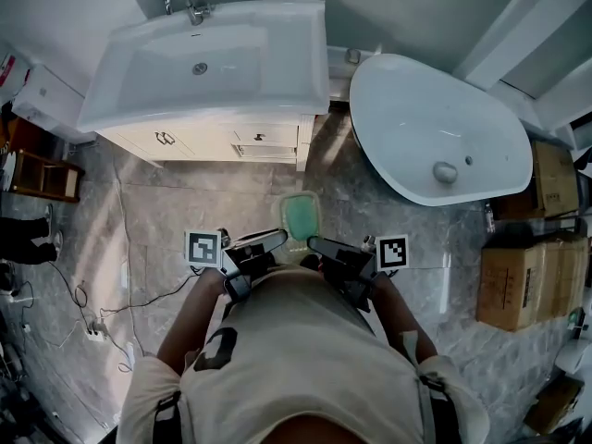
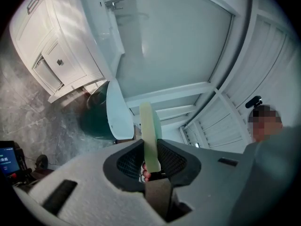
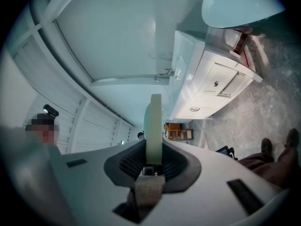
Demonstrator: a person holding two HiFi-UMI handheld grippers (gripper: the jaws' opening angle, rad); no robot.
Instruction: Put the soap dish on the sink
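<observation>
The pale green soap dish [image 1: 301,215] hangs in the air over the marble floor, held level between both grippers in front of the person's chest. My left gripper [image 1: 280,240] clamps its left edge and my right gripper [image 1: 313,242] clamps its right edge. In the left gripper view the dish [image 2: 148,131] stands edge-on between the pads of that gripper [image 2: 150,148]. The right gripper view shows the same: the dish's rim [image 3: 153,126] pinched in my right gripper [image 3: 153,157]. The white sink [image 1: 213,63] with its tap [image 1: 190,7] lies ahead, beyond the dish.
A white vanity cabinet [image 1: 231,141] carries the sink. A white bathtub [image 1: 435,128] lies to the right of it. Cardboard boxes [image 1: 532,276] stand at the right, a wooden stool [image 1: 42,176] and floor cables [image 1: 92,314] at the left.
</observation>
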